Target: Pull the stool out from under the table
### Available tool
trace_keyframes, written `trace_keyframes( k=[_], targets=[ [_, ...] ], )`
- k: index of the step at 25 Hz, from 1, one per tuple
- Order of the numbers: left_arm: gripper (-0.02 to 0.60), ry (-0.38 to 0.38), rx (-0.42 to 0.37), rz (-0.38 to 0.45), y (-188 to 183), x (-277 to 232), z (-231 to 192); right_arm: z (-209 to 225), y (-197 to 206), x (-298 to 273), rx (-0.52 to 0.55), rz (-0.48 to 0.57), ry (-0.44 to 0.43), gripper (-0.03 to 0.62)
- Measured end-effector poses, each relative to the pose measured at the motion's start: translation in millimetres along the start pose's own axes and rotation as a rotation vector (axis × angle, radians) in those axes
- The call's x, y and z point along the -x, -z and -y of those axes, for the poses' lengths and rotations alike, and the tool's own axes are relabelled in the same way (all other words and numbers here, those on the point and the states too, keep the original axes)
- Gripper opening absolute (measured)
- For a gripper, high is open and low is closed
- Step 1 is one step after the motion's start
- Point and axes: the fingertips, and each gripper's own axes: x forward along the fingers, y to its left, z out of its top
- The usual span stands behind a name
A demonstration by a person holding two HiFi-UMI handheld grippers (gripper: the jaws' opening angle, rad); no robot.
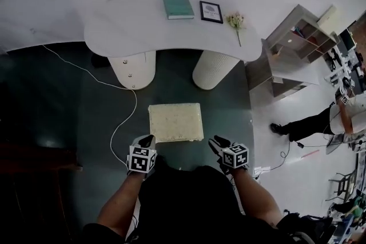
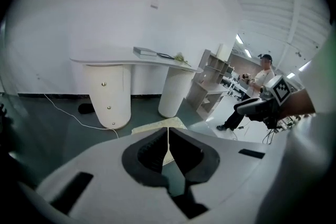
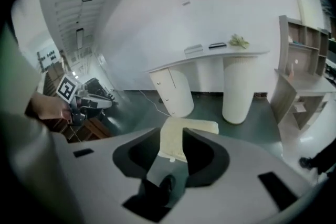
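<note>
Hovering both tools at the near edge of the stool, I am holding nothing with either. My left tool is sitting with its jaws pressed together on empty air. My right tool is standing with its jaws partly apart, and the stool's cream cushion is only showing through the gap from beyond, not touching the pads. The stool is resting on the dark floor, clear of the worktop, between its 2 round legs and my body, so I am judging the pull to be as good as done.

What I am worrying about is reaching for it from here. If I am going down with the left tool closed like this, it is going to butt the cushion edge rather than straddle it, shoving the stool toward the legs or tipping it. A white cable is trailing over the floor just beside the stool's left side. Dragging the stool that way is risking a snag under its base, which I cannot see. Pulling with only 1 tool is likely going to skew the stool round. Any further pull is also bringing it against my own body, where I am seeing no floor at all.
</note>
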Motion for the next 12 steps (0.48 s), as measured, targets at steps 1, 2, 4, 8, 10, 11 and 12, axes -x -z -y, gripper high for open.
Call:
trace_keyframes(
  k=[1, 2, 4, 8, 10, 11, 12],
  targets=[
    [0.006, -0.012, -0.009, 0.010, -6.7, 9.4, 4.7, -4.6, -10.3, 3.8, 0.022, 0.013, -0.026, 0.137],
    [0.003, -0.023, -0.012, 0.026, -14.8, 18.6, 10.4, -7.6, -20.0, 9.0, 0.043, 0.026, -0.049, 0.132],
    [0.002, -0.048, -0.007, 0.063, -29.4, 36.0, 22.6, -12.2, -36.2, 22.3, 0.085, 0.057, -0.091, 0.123],
    [0.002, -0.113, 0.018, 0.097, -38.8, 58.8, 53.7, -21.0, -51.7, 63.7, 0.170, 0.130, -0.168, 0.120],
    [0.002, -0.132, 0.026, 0.110, -46.2, 62.9, 77.9, -15.6, -51.9, 93.4, 0.209, 0.166, -0.191, 0.114],
    [0.002, -0.139, 0.029, 0.118, -51.3, 63.9, 90.9, -9.7, -49.7, 108.9, 0.221, 0.182, -0.199, 0.110],
    [0.001, -0.147, 0.032, 0.127, -56.6, 64.8, 104.6, -3.3, -47.3, 125.2, 0.225, 0.198, -0.206, 0.109]
  ],
)
